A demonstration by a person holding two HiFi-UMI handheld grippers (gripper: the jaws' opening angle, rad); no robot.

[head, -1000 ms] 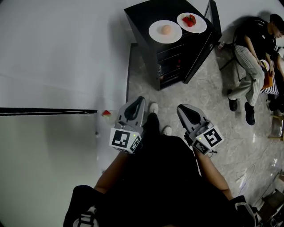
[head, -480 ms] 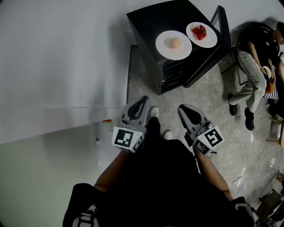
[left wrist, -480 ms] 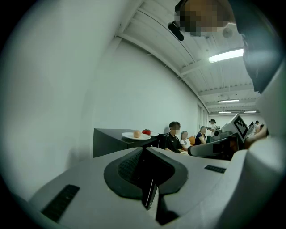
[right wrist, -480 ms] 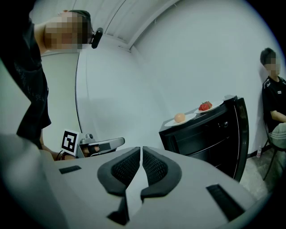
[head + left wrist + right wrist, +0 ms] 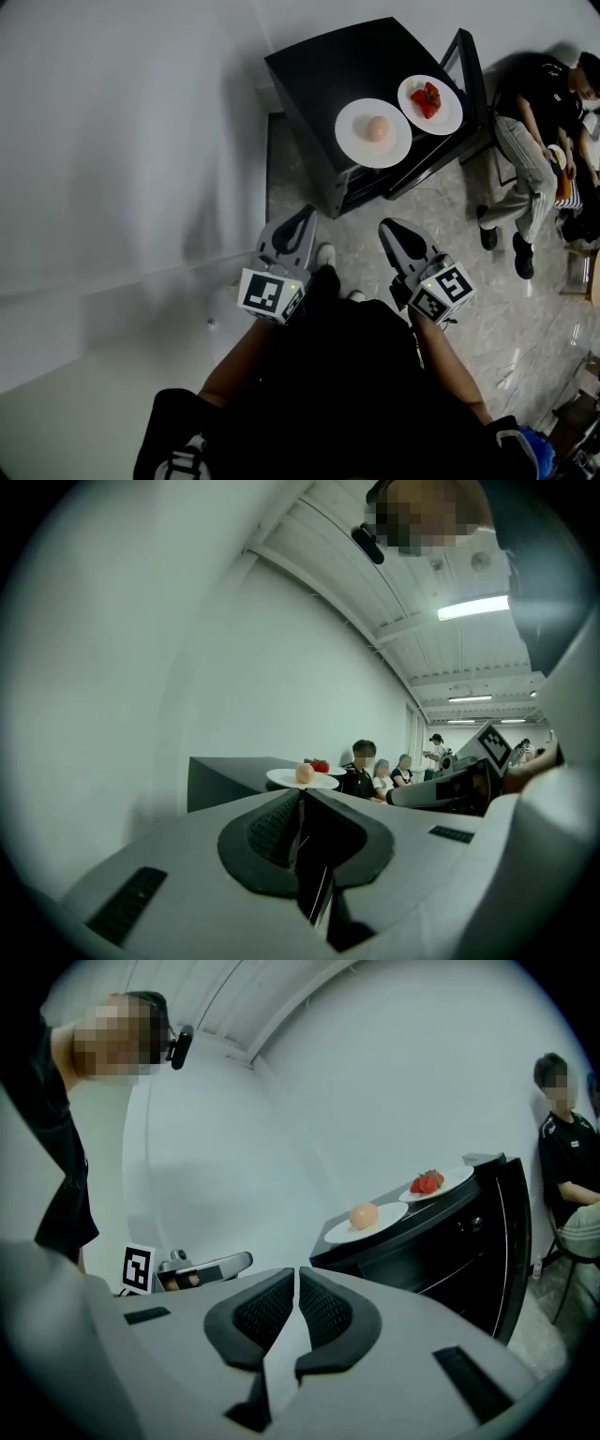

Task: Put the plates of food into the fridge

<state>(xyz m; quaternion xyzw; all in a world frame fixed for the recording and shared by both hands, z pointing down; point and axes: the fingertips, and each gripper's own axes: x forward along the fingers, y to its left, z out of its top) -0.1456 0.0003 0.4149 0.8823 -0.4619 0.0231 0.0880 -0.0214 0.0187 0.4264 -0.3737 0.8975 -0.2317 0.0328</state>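
Two white plates stand on top of a low black fridge. The nearer plate carries one round peach-coloured food; the farther plate carries red food. Both plates show again in the right gripper view, the peach one nearer and the red one behind it, and small in the left gripper view. My left gripper and right gripper are held side by side in front of my body, short of the fridge. Both are shut and hold nothing.
A white wall runs along the left. A seated person in black is at the right of the fridge, with more people behind in the left gripper view. A dark upright frame stands against the fridge's right side. Grey tiled floor lies ahead.
The fridge and its plates have slid lower and closer in the head view. The small red thing by the wall at the left is out of sight. Both grippers stay shut.
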